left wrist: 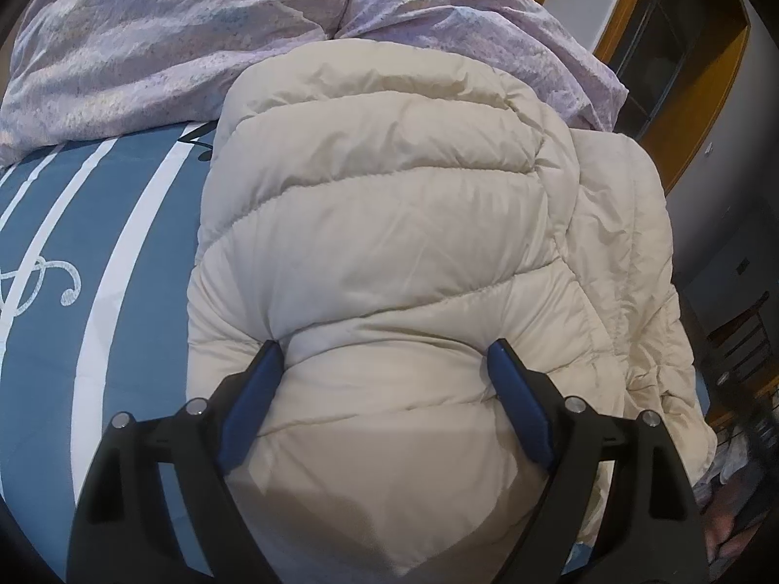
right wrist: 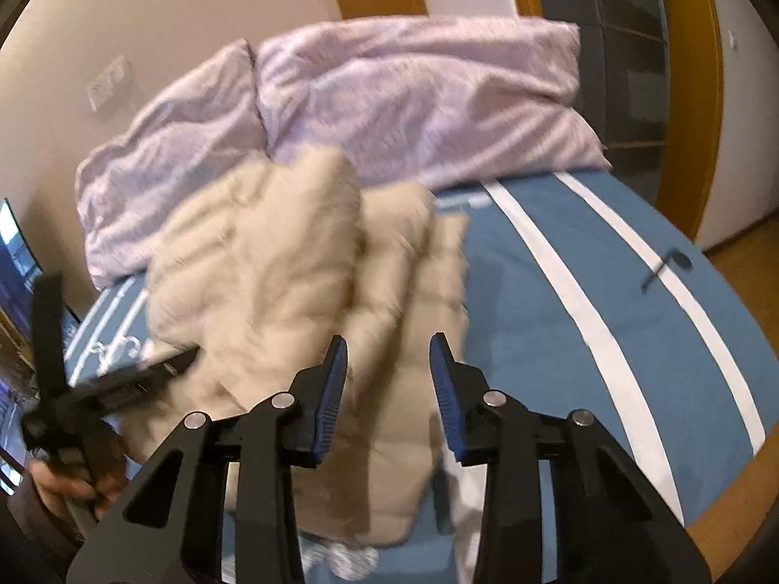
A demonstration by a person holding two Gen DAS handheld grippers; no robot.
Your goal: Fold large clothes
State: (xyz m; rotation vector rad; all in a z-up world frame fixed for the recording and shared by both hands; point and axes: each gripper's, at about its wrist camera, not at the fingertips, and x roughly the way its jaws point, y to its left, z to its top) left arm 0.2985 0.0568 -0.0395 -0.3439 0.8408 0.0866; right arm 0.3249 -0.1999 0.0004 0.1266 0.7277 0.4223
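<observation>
A cream quilted puffer jacket (left wrist: 389,224) lies folded in a bulky heap on the bed. My left gripper (left wrist: 384,350) is open wide, its blue pads pressed onto the near bulge of the jacket, one on each side. In the right wrist view the jacket (right wrist: 272,267) is blurred and sits left of centre. My right gripper (right wrist: 389,345) is open and empty, hovering just above the jacket's near right edge. The left gripper (right wrist: 160,365) also shows there at the jacket's left edge, held by a hand.
The bed has a blue cover with white stripes (right wrist: 584,292). Lilac pillows (right wrist: 414,97) lie at the head, just behind the jacket. A wooden door frame (right wrist: 706,97) and floor are to the right. A lit screen (right wrist: 14,253) is at far left.
</observation>
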